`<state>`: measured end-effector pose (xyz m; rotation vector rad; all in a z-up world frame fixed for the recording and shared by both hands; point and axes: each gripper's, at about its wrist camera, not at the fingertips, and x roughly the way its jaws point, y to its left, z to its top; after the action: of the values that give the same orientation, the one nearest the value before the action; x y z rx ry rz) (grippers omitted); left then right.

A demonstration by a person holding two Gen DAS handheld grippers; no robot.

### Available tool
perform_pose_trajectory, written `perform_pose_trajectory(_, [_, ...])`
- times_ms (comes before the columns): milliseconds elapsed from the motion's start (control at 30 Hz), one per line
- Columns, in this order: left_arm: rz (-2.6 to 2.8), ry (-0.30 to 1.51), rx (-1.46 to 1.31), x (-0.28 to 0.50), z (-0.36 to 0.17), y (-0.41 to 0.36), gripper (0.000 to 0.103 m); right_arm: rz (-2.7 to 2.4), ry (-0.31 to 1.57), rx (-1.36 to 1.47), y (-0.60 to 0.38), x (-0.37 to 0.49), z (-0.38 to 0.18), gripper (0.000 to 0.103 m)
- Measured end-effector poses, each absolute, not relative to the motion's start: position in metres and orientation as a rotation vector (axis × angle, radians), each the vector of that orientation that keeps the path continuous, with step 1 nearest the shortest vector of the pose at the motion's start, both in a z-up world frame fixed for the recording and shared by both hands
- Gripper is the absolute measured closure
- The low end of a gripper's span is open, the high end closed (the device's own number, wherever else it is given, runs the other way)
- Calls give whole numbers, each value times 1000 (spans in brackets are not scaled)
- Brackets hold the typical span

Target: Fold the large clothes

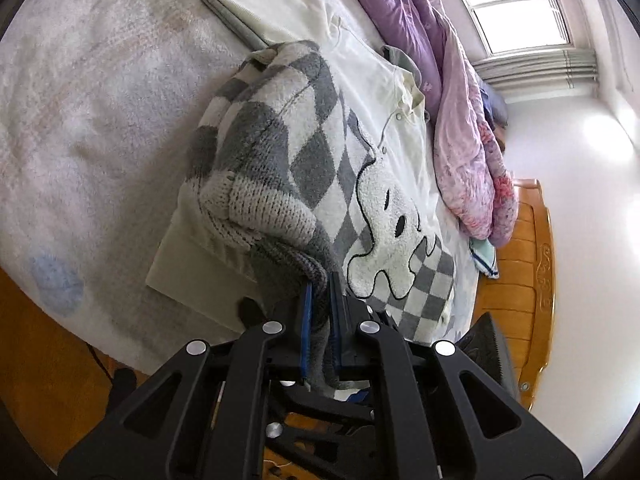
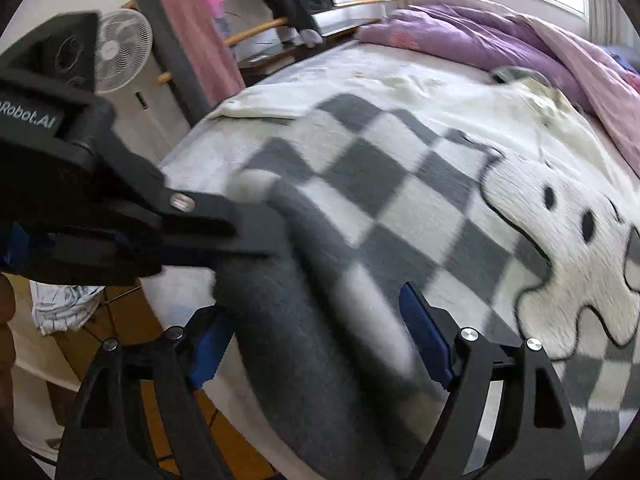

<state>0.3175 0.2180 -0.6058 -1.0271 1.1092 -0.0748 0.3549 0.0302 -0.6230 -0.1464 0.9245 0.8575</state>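
Note:
A grey and white checkered sweater [image 1: 304, 148] with a white cartoon figure lies on the bed, on top of a cream shirt [image 1: 384, 80]. My left gripper [image 1: 320, 292] is shut on the sweater's grey ribbed edge and holds part of it folded over the body. In the right wrist view the sweater [image 2: 400, 200] fills the middle. My right gripper [image 2: 320, 336] is open, its blue pads either side of a dark grey fold of the sweater [image 2: 304, 320]. The left gripper [image 2: 224, 224] shows there too, pinching the same fold.
A purple and pink quilt [image 1: 452, 80] is bunched along the far side of the bed. A wooden bed frame [image 1: 532, 264] and wooden floor [image 1: 40, 344] border the bed. A white fan [image 2: 120, 52] and a rack with hanging clothes [image 2: 208, 40] stand beyond the bed's end.

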Motion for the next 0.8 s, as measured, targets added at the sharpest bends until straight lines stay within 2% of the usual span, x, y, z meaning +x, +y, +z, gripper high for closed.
perform_pose_trajectory(33, [-81, 1117, -1016, 321, -605, 217, 96, 837, 926, -143, 32, 354, -624, 47])
perform_pose_trajectory(67, [-83, 1124, -1007, 323, -605, 216, 96, 794, 937, -160, 35, 356, -627, 60])
perform_pose_trajectory(133, [-85, 1142, -1013, 324, -607, 217, 95, 750, 950, -136, 33, 361, -629, 77])
perform_pose_trajectory(200, [-79, 1136, -1021, 324, -603, 219, 91, 726, 980, -114, 34, 368, -632, 80])
perform_pose_trajectory(233, [-69, 1114, -1012, 323, -597, 223, 78, 725, 991, -95, 33, 370, -631, 80])
perform_pose_trajectory(267, [-59, 1096, -1005, 322, -592, 227, 59, 723, 1004, -59, 28, 371, -631, 80])
perform_pose_trajectory(367, [11, 1079, -977, 326, -589, 241, 41, 719, 1018, 1, 18, 370, -626, 81])
perform_pose_trajectory(433, [14, 1115, -985, 342, -603, 244, 34, 715, 1032, 61, 11, 372, -623, 81])
perform_pose_trajectory(633, [60, 1225, -926, 402, -640, 225, 32, 702, 1057, 211, -9, 378, -612, 82])
perform_pose_trajectory(667, [68, 1228, -893, 408, -638, 220, 41, 699, 1061, 240, -13, 379, -611, 82])
perform_pose_trajectory(733, [65, 1212, -759, 420, -623, 198, 66, 680, 1070, 336, -32, 384, -607, 83])
perform_pose_trajectory(800, [51, 1177, -650, 425, -602, 176, 73, 669, 1064, 412, -50, 387, -599, 83])
